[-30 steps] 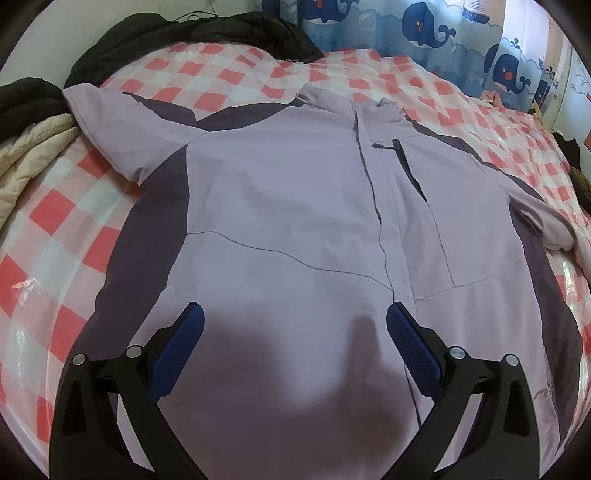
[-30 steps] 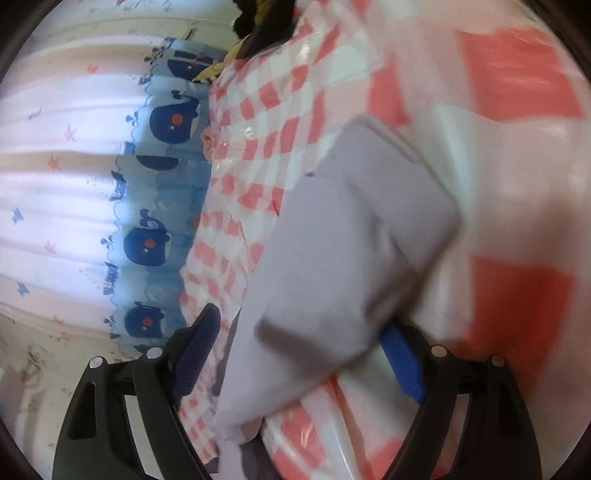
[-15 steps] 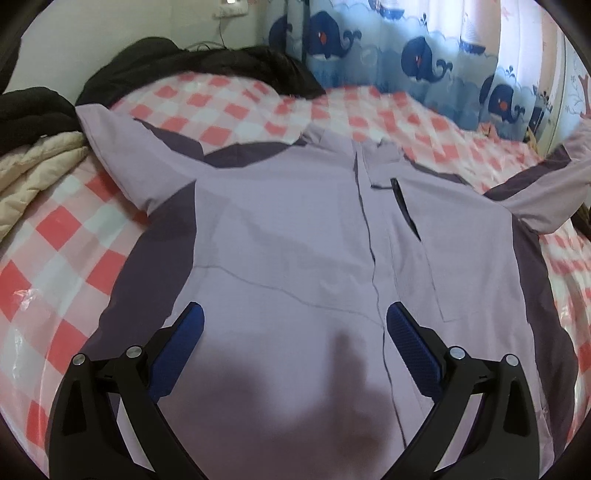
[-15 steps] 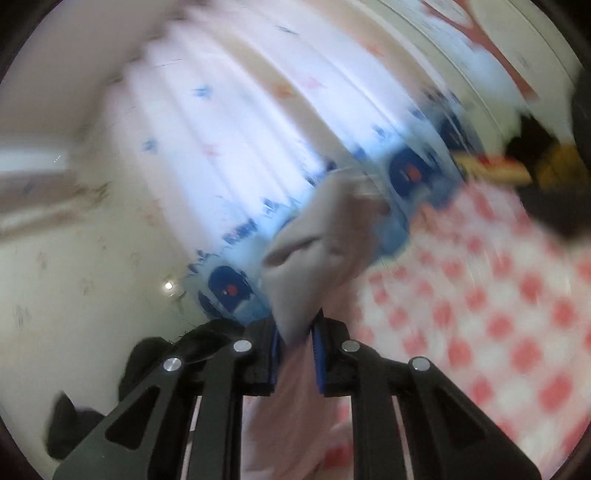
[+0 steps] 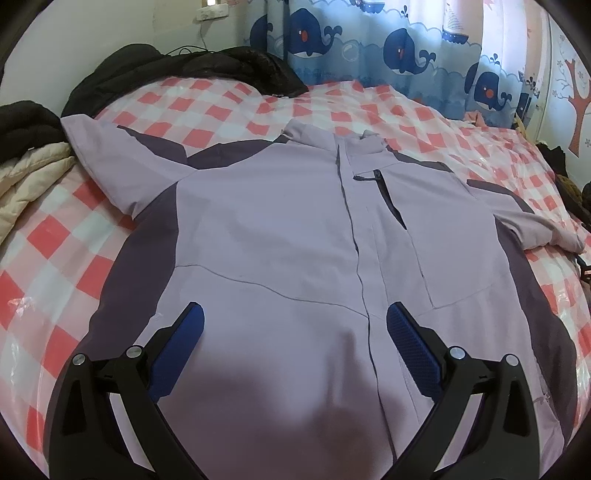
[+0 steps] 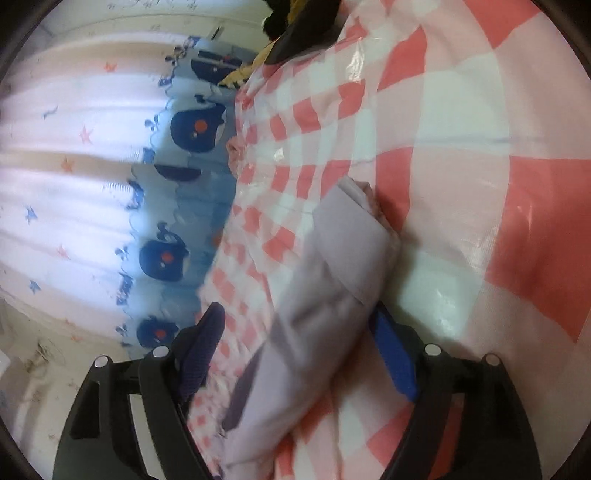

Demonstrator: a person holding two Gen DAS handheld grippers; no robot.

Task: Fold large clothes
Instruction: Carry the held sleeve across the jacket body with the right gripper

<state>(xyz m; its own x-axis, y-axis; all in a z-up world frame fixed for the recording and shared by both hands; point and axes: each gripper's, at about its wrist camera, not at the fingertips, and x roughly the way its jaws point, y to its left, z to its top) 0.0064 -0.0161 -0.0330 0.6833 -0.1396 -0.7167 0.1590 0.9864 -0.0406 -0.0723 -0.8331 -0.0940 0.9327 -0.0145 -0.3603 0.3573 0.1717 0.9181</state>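
A lilac jacket (image 5: 280,229) with dark purple side panels lies front-up, zipped, on a red-and-white checked bed cover (image 5: 51,236). My left gripper (image 5: 295,314) hovers open over its lower front, nothing between the blue pads. The jacket's left sleeve (image 5: 110,155) stretches toward the bed's head; its right sleeve (image 5: 535,229) lies out to the right. In the right wrist view that sleeve (image 6: 332,280) rests on the cover (image 6: 461,147) with its cuff pointing away. My right gripper (image 6: 295,314) straddles it, jaws opening, and the left pad stands clear of the cloth.
Black coats (image 5: 192,70) are heaped at the bed's head and a beige quilt (image 5: 26,177) lies at its left edge. A whale-print curtain (image 5: 406,48) hangs behind the bed. Dark and yellow clothes (image 6: 295,29) sit at the far corner.
Half a second ago my right gripper was shut on the sleeve and held it up in the air. Now the sleeve is back on the bed and the jaws have parted. The left gripper barely moved.
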